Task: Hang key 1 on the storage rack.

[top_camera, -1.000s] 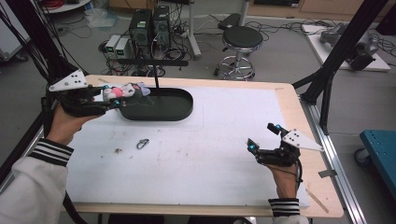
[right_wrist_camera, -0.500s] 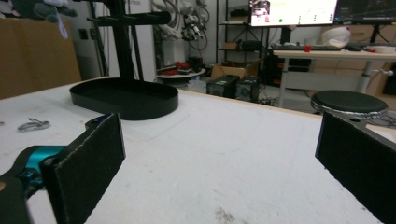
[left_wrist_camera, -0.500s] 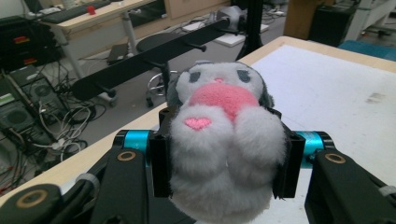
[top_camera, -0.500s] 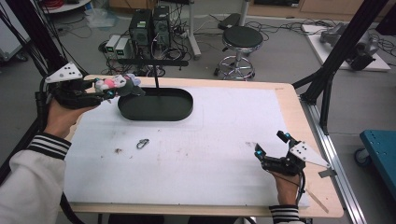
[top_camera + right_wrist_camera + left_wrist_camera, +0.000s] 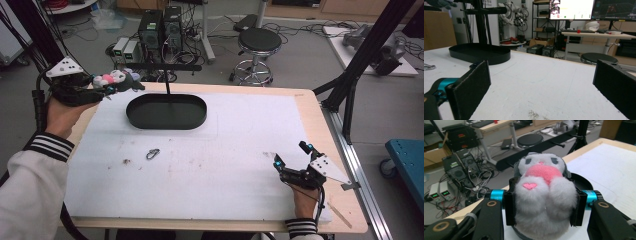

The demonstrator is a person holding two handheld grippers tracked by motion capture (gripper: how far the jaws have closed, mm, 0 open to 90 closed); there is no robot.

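A grey and white plush toy (image 5: 114,79) with a pink belly sits between the jaws of my left gripper (image 5: 112,86), which is shut on it. It hangs in the air past the table's far left corner, left of the black oval tray (image 5: 166,125). In the left gripper view the plush toy (image 5: 541,192) faces the camera, pressed between both pads, with the tray (image 5: 581,182) behind it. My right gripper (image 5: 291,154) rests low at the table's front right, open and empty. In the right gripper view my right gripper (image 5: 541,82) has wide-apart pads, with the tray (image 5: 479,56) far off.
A black post with a crossbar (image 5: 165,67) rises from the tray's far edge. A small metal carabiner (image 5: 152,154) lies on the white mat left of centre. A stool (image 5: 257,42) and computer boxes (image 5: 160,27) stand on the floor behind the table.
My left gripper has carried the plush toy left and upward, away from the tray's left end. My right gripper has sunk toward the table at the front right.
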